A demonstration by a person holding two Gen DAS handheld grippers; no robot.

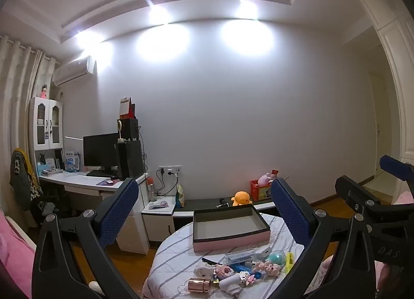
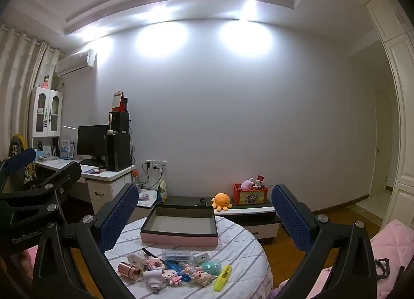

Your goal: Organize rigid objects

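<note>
A round table with a striped cloth point(image 1: 176, 252) point(image 2: 240, 247) holds an empty pink box with a dark rim point(image 1: 230, 229) point(image 2: 181, 226). In front of the box lies a heap of small items: a rose-gold cylinder point(image 1: 199, 285) point(image 2: 128, 270), a yellow highlighter point(image 1: 289, 260) point(image 2: 222, 277), a clear plastic case point(image 2: 176, 255), a teal round case point(image 2: 212, 265), pig figures point(image 1: 269, 268) and block figures point(image 2: 172, 277). My left gripper point(image 1: 204, 208) is open, raised above the table. My right gripper point(image 2: 204, 211) is open too, raised above it. Both are empty.
A desk with a monitor point(image 1: 101, 154) and black tower stands at the left. A low cabinet behind the table carries an orange plush point(image 2: 222, 202) and a red toy crate point(image 2: 249, 194). Pink bedding point(image 2: 393, 242) lies at the right. Wooden floor surrounds the table.
</note>
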